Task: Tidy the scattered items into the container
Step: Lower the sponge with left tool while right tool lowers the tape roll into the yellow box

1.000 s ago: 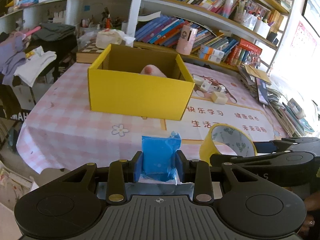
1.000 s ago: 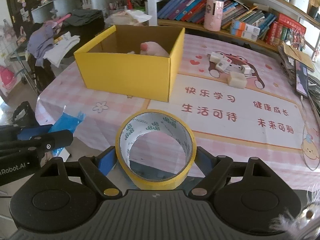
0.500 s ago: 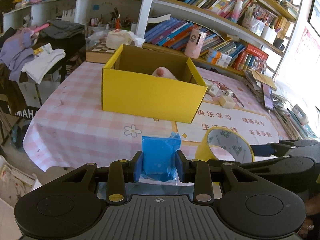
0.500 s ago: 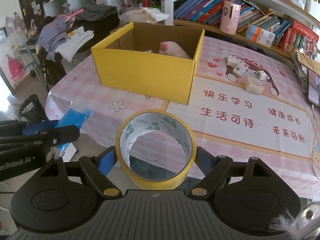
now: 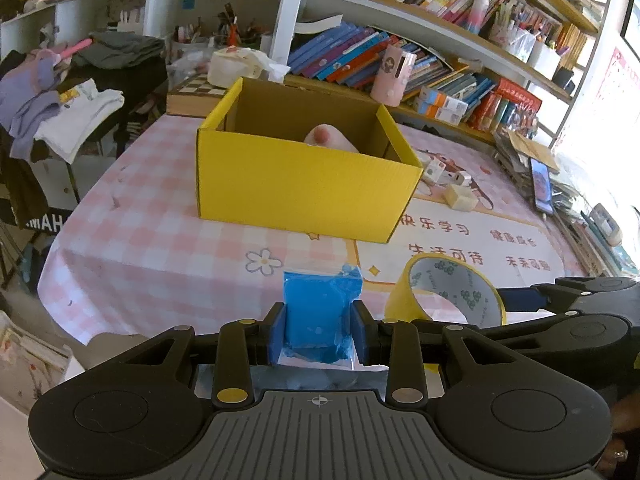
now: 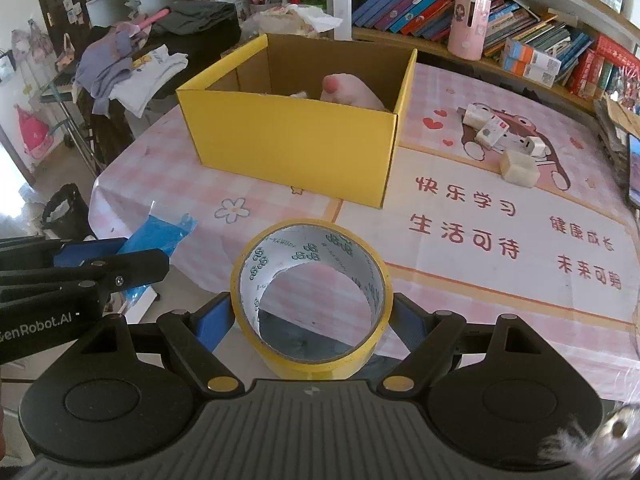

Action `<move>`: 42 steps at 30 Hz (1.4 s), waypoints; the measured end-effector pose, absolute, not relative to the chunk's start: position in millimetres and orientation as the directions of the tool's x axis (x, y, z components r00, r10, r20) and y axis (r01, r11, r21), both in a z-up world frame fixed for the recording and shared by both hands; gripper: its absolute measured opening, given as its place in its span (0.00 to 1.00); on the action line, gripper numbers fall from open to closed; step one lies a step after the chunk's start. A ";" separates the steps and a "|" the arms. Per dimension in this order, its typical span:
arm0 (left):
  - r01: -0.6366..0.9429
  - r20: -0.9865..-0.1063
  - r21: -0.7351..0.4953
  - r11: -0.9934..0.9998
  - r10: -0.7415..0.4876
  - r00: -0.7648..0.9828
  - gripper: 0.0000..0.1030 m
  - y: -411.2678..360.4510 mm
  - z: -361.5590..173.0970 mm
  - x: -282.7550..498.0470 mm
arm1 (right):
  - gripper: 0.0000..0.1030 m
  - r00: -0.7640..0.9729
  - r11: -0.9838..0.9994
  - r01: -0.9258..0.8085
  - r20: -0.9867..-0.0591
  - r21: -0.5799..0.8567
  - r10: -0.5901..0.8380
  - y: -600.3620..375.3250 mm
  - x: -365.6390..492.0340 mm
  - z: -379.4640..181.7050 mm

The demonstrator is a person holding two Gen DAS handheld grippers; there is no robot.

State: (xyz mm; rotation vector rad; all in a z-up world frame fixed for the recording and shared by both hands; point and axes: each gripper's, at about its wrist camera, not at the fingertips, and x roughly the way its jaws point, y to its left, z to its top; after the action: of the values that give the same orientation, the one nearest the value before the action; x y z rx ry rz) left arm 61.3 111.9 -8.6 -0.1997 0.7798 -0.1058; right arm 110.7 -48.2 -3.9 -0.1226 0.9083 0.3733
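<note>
Midway, I judge: both loads are up, neither is boxed yet.
On the bench (image 6: 460, 288), the yellow box (image 5: 304, 192) holds one pinkish item; my right hand-held gripper (image 6: 312, 316) clamps the tape roll (image 6: 310, 292), my left hand-held gripper (image 5: 319, 336) pinches the blue packet (image 5: 320, 308), and small white blocks (image 6: 500, 144) lie beyond.

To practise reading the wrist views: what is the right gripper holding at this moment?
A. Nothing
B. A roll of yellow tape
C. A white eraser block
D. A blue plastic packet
B: in the right wrist view the right gripper is shut on the roll of yellow tape.
</note>
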 end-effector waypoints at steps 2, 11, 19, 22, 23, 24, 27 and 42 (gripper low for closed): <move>0.014 -0.688 -0.213 0.977 -0.160 0.708 0.31 112.7 -7.5 65.3 | 0.80 0.560 0.925 -0.376 -0.783 0.049 0.270 -46.2 114.9 -3.2; 0.058 -0.610 -0.196 0.979 -0.168 0.774 0.31 108.4 19.3 91.1 | 0.80 0.634 0.915 -0.403 -0.716 0.016 0.292 -49.4 140.8 17.4; 0.101 -0.536 -0.144 0.985 -0.163 0.829 0.31 101.4 47.5 123.8 | 0.80 0.706 0.869 -0.492 -0.606 -0.049 0.366 -41.7 167.5 48.4; 0.110 -0.519 -0.130 0.985 -0.163 0.839 0.31 102.1 57.9 138.9 | 0.80 0.718 0.865 -0.500 -0.585 -0.055 0.378 -41.3 185.8 57.1; 0.112 -0.512 -0.122 0.986 -0.159 0.844 0.31 102.9 61.9 145.1 | 0.80 0.720 0.867 -0.496 -0.582 -0.051 0.378 -41.9 193.8 59.3; 0.111 -0.506 -0.113 0.987 -0.154 0.849 0.31 103.7 64.8 150.8 | 0.80 0.723 0.869 -0.492 -0.578 -0.047 0.378 -42.5 201.5 61.0; 0.097 -0.492 -0.089 0.991 -0.128 0.861 0.31 107.9 71.3 167.9 | 0.80 0.729 0.875 -0.482 -0.571 -0.037 0.377 -42.8 225.6 65.3; 0.032 -0.616 -0.037 0.999 -0.048 0.787 0.31 114.5 37.1 246.8 | 0.80 0.687 0.854 -0.519 -0.608 -0.029 0.397 -20.9 331.2 62.3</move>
State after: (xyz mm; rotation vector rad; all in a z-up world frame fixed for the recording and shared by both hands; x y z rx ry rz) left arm 246.8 114.5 37.1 -0.0247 0.6642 -0.0433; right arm 331.2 -20.9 62.3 -0.2057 0.6297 0.5166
